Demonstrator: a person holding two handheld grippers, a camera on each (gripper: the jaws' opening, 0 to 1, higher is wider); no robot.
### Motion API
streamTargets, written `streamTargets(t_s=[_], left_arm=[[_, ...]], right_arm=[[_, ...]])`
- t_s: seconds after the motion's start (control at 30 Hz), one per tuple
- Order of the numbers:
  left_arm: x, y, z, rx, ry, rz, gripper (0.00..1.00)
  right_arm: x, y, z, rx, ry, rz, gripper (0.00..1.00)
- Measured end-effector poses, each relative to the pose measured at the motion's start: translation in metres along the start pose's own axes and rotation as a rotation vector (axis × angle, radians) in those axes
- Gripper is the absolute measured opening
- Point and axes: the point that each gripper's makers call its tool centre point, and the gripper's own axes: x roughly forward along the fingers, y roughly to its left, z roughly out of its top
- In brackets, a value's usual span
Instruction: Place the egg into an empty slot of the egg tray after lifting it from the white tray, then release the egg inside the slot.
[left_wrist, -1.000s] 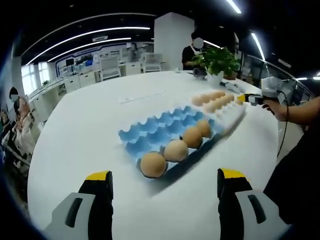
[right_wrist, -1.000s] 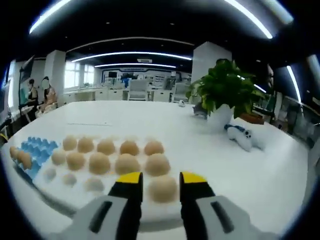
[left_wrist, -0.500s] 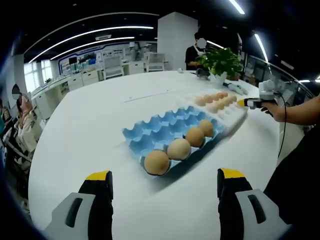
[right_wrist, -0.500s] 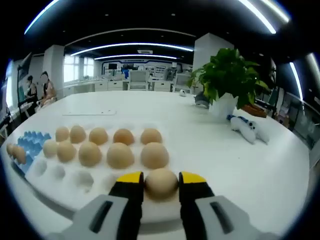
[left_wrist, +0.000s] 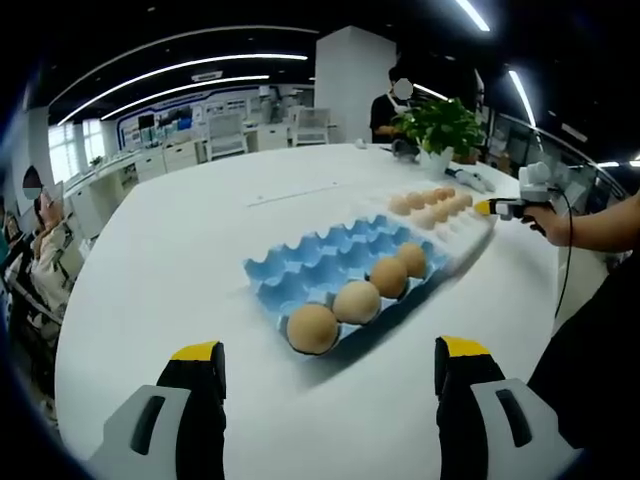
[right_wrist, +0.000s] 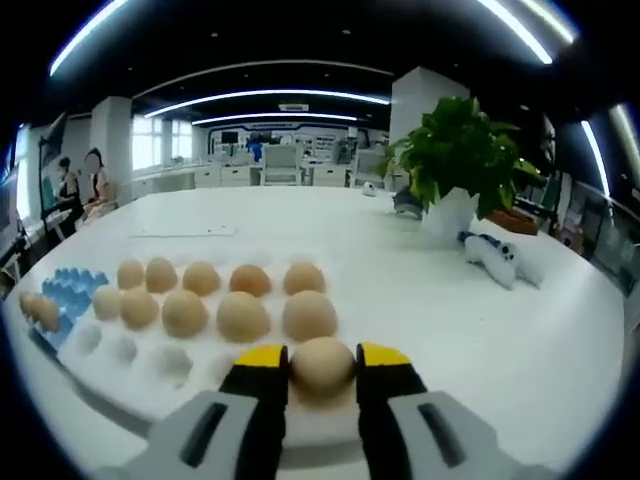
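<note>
Right gripper view, nearest first: the right gripper (right_wrist: 323, 362) has its yellow-tipped jaws pressed against both sides of an egg (right_wrist: 323, 364) sitting at the near edge of the white tray (right_wrist: 150, 375). Beyond it, more eggs fill the tray's farther rows, with the blue egg tray (right_wrist: 62, 300) off to the left and a potted plant (right_wrist: 455, 170) farther back on the white table (right_wrist: 520, 340). Left gripper view shows the left gripper (left_wrist: 330, 365) spread wide above bare tabletop; ahead lies the blue egg tray (left_wrist: 320, 265) with four eggs along its near side, then the white tray (left_wrist: 465, 235).
</note>
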Motion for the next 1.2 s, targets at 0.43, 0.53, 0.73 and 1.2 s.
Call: streamTargets(t_s=[0.43,0.53,0.73,1.2], left_arm=[[0.002,-0.002,-0.002,-0.002,0.004,-0.007,0.86],[0.002,-0.002,-0.001,-0.004,0.000,-0.010,0.86],[0.002,-0.001,0.000,-0.008,-0.005,-0.008,0.86],[0.003,-0.001,-0.003,-0.014,-0.003,-0.010,0.86]], right_arm=[[-0.019,0.027,0.029,0.043,-0.074,0.075,0.26],[-0.022,0.048,0.039,0.019,-0.099,0.134,0.26],[-0.027,0.077,0.052,-0.011,-0.126,0.202,0.26],[-0.042,0.171,0.049,-0.035,-0.114,0.429,0.26]])
